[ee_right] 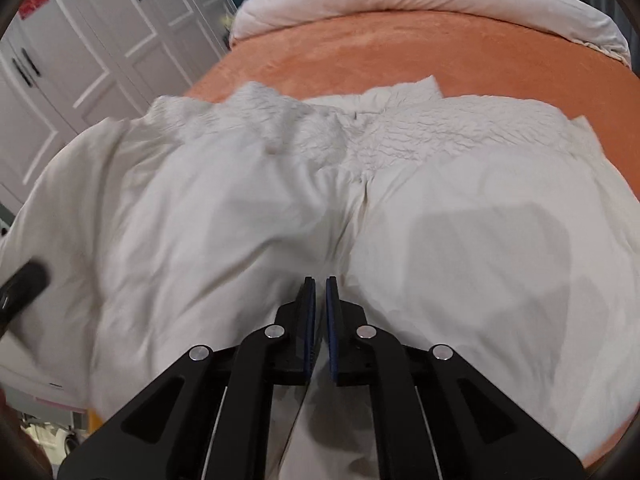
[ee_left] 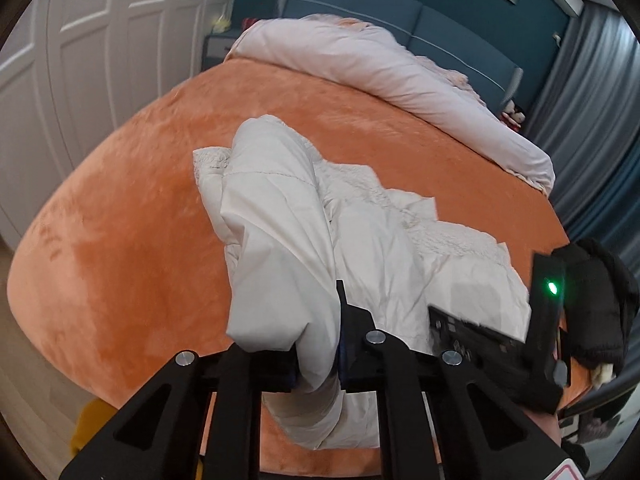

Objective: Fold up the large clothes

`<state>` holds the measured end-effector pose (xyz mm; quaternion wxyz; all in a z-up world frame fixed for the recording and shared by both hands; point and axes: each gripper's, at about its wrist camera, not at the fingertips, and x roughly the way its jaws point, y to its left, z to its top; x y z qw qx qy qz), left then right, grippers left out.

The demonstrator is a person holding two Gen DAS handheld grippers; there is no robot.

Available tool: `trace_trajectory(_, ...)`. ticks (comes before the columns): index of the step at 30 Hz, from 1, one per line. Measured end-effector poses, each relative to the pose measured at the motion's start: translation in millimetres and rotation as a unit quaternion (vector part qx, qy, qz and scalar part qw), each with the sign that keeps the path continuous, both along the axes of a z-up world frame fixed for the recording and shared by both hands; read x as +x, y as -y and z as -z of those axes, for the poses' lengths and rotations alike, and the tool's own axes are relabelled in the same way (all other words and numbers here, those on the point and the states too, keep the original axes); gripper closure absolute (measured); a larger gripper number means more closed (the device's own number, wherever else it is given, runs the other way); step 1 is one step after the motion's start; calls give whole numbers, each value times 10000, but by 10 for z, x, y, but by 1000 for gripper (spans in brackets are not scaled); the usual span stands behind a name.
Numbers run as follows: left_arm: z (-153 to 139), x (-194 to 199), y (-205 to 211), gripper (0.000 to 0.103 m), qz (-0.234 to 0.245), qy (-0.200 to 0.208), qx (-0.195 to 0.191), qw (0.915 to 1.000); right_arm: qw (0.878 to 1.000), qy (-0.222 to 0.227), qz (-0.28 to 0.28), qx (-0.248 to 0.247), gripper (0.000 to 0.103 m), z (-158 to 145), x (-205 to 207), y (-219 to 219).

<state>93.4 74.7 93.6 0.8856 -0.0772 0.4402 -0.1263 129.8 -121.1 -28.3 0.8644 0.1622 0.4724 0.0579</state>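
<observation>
Two grippers work over one white garment (ee_right: 248, 208) that lies spread on the orange bed cover (ee_left: 132, 216). The left gripper (ee_left: 316, 360) is closed on a raised fold of the garment, which hangs between its fingers. The right gripper (ee_right: 320, 312) has its fingers nearly together just over the cloth; whether they pinch it I cannot tell.

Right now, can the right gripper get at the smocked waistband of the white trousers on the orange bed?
Probably yes. The right gripper, shut on thin white fabric, hovers over the white trousers, and nothing lies between it and the smocked waistband ahead. It must first let go. The left gripper holds a bunched leg aside.
</observation>
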Motion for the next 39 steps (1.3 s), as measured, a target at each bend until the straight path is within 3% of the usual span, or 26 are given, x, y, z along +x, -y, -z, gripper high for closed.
trace_trajectory(6,-185,-58,227,94,260,200,135,9994,9997,-175,-184,32,98,159,-254,-15)
trace_trajectory(12,-338,-195,581,95,771,417,271,9958,9982,-303,-251,447,103,400,-169,-9)
trace_trajectory(20,-335,-477,1226,95,1694,579,512,9825,9945,-257,-477,893,103,514,-114,-15)
trace_trajectory(26,-177,-645,1600,95,2110,631,935,9710,9907,-183,-408,1287,103,593,-120,58)
trace_trajectory(33,-97,-741,1993,95,2580,719,1170,9563,9730,44,10,2307,103,495,-427,488)
trace_trajectory(39,179,-816,2404,96,3055,516,1350,9412,9618,336,675,2631,102,322,-932,1298)
